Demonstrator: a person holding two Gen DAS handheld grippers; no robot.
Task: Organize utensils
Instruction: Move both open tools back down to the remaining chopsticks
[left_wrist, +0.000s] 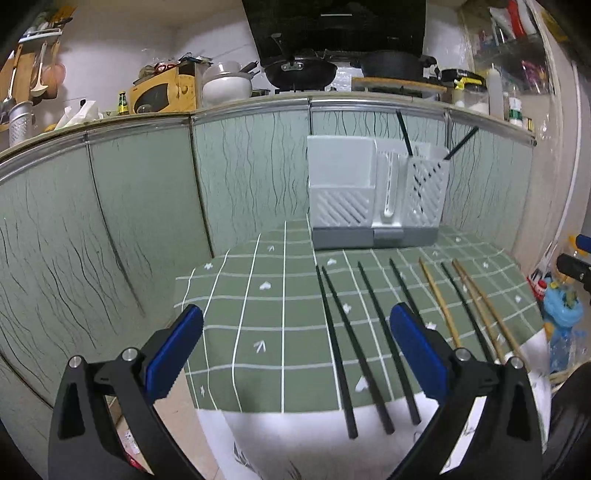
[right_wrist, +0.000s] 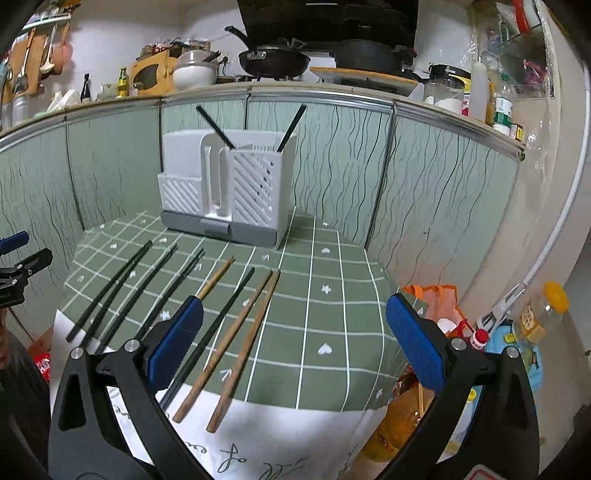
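Several dark chopsticks (left_wrist: 338, 343) (right_wrist: 110, 288) and three wooden chopsticks (left_wrist: 480, 306) (right_wrist: 243, 339) lie in a row on the green checked cloth. A white slotted utensil holder (left_wrist: 376, 192) (right_wrist: 229, 188) stands at the back of the table, with two dark chopsticks (left_wrist: 404, 134) (right_wrist: 291, 125) leaning in its right compartment. My left gripper (left_wrist: 295, 354) hovers open over the near left of the cloth, nothing between its fingers. My right gripper (right_wrist: 295, 339) hovers open over the wooden chopsticks, empty too.
The small table (left_wrist: 258, 295) (right_wrist: 332, 295) stands against green cabinet fronts under a counter crowded with pans and bottles. Bags and bottles (right_wrist: 517, 332) crowd the floor to its right. The left gripper's tip (right_wrist: 22, 266) shows at the left edge of the right wrist view.
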